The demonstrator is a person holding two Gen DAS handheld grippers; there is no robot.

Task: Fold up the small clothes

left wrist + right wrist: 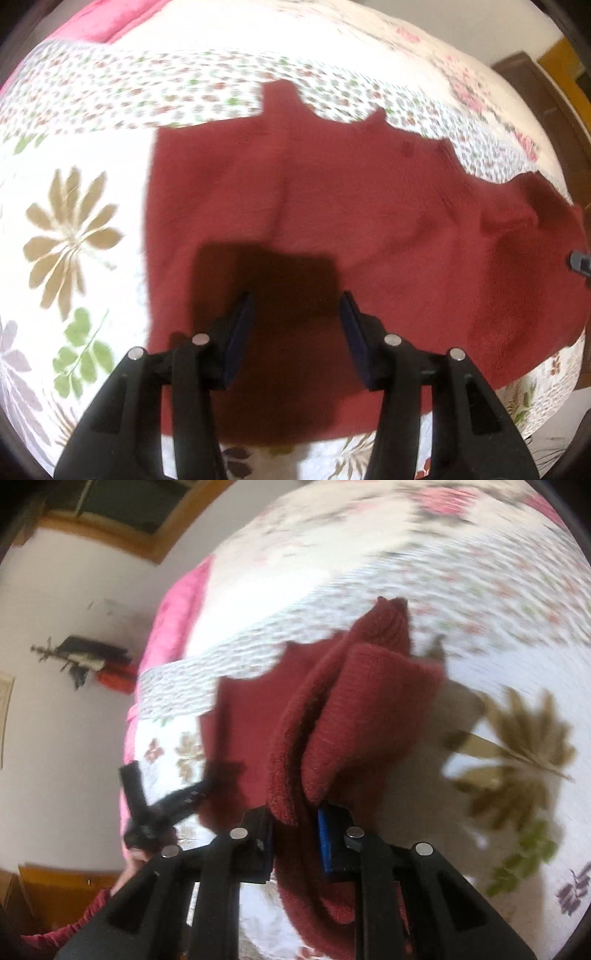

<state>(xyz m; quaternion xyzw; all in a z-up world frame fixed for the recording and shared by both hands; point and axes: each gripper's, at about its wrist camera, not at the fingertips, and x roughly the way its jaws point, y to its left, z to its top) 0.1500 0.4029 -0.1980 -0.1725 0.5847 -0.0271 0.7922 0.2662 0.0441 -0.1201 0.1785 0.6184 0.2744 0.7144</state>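
A small dark red knitted garment (369, 206) lies spread on the floral quilt (74, 184), its neck end toward the far side. My left gripper (297, 325) hovers open over the garment's near part, nothing between its fingers, and throws a dark shadow on the cloth. In the right wrist view my right gripper (295, 830) is shut on a bunched edge of the red garment (332, 720), which is lifted and folds back over the rest. The left gripper (162, 805) shows at the left of that view, and the right gripper's tip (580, 262) shows at the left wrist view's right edge.
The quilt (480, 609) covers a bed, with a pink blanket (110, 18) along its far side. A white wall (55, 720) and wooden furniture (55, 886) lie past the bed edge. A person's hand and pink sleeve (92, 915) hold the left gripper.
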